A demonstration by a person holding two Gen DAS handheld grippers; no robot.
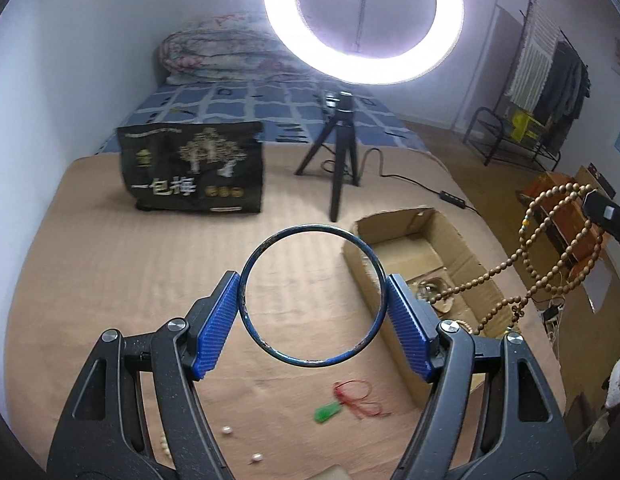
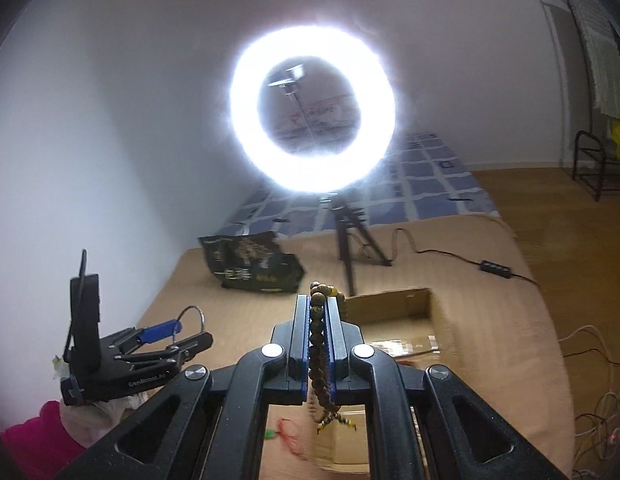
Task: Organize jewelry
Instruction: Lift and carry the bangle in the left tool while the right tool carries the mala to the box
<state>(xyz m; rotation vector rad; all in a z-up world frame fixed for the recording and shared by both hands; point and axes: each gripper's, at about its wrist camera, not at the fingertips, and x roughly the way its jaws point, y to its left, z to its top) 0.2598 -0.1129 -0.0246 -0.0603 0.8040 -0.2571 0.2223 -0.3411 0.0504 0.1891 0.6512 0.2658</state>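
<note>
My left gripper [image 1: 314,300] is shut on a dark blue bangle [image 1: 269,240], its blue pads [image 1: 217,320] pressing the ring's two sides above the tan bed cover. In the right wrist view the same gripper [image 2: 177,330] shows at the left with the bangle [image 2: 191,312]. My right gripper [image 2: 318,312] is shut on a string of brown wooden beads [image 2: 318,344], which hangs in loops below it. Those beads [image 1: 558,240] dangle at the right of the left wrist view, over an open cardboard box [image 1: 462,240]. The box [image 2: 390,304] lies just ahead of the right gripper.
A green pendant on a red cord [image 1: 350,400] and loose pearls [image 1: 255,457] lie on the cover. A black snack bag [image 1: 193,168], a ring light [image 1: 364,20] on a black tripod [image 1: 342,152] and its cable [image 1: 430,190] stand beyond. Wooden floor lies to the right.
</note>
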